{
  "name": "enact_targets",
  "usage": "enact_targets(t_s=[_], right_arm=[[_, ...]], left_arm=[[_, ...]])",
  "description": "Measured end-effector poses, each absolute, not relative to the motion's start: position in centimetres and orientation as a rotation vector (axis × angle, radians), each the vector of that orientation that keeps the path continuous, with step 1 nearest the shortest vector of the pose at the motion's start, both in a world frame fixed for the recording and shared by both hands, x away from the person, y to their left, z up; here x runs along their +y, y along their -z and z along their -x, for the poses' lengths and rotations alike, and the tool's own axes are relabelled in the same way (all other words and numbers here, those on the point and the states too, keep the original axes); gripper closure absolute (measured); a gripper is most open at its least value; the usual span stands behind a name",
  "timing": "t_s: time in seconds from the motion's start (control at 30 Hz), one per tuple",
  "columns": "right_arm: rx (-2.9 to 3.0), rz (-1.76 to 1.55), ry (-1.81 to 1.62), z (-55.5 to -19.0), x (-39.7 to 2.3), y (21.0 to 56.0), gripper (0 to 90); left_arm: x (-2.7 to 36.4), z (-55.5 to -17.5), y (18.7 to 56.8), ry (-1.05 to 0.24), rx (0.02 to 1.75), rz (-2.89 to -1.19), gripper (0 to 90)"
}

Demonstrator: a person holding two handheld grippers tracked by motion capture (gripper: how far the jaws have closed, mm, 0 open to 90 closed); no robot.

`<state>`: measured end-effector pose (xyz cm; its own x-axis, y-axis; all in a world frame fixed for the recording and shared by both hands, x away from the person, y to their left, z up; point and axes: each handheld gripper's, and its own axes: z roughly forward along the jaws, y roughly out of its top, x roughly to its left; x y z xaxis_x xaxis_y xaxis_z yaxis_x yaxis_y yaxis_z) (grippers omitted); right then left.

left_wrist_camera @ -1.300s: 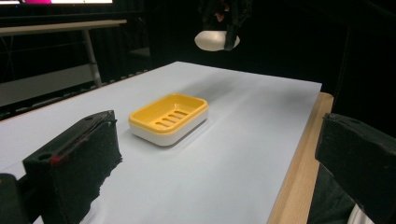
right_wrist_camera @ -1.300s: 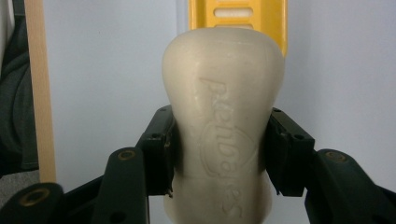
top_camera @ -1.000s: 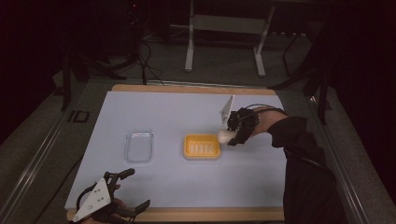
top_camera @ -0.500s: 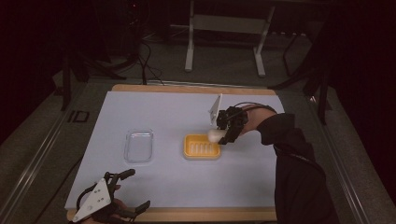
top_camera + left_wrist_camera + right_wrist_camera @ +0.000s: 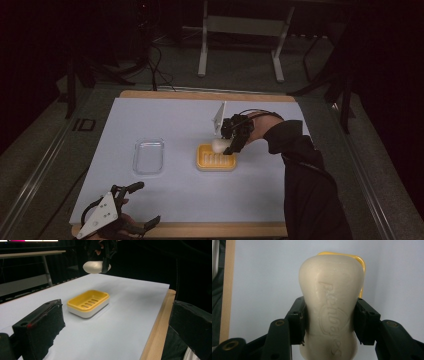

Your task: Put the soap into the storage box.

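The right tongs [image 5: 329, 322], clamped on both sides of a pale bar of soap [image 5: 332, 305] with raised lettering pressed into its face, carry the bar in the air above the far edge of a yellow soap dish [image 5: 216, 159]. Over the last second the hand has travelled leftward across the bench [image 5: 165, 120] in the high view, from a spot off the dish's right corner to one over its back rim, and its grip has not loosened. The left gripper view shows the soap [image 5: 93, 266] hanging clear above the dish [image 5: 88, 303], not touching it, and the right gripper view has the yellow rim [image 5: 358, 262] peeking out behind the bar.

The approach looks nearly done: the bar seems lined up with the slotted tray, leaving a short descent and a release. The likely risk is setting it down too far back, so it catches the rim and slides off.

The left tongs [image 5: 134, 205] rest at the near left corner of the bench, jaws spread wide with nothing between them, unmoved over the same second. A clear plastic lid or tray [image 5: 149, 156] lies flat to the left of the dish, well apart from both tongs.
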<state>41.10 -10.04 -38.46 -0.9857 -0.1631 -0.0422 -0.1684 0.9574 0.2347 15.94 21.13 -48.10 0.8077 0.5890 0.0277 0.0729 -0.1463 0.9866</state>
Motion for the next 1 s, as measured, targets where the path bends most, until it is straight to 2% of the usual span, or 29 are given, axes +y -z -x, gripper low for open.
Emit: enact_targets(t_s=[0.73,1.0], right_arm=[[3.033,0.274,-0.620,-41.8,-9.7,40.2,49.7],[3.037,0.249,-0.605,-42.3,-9.7,42.1,49.7]], left_arm=[[21.2,-15.9,48.1,-0.487,0.524,-1.684,0.1],[21.2,-15.9,48.1,-0.486,0.525,-1.686,0.1]])
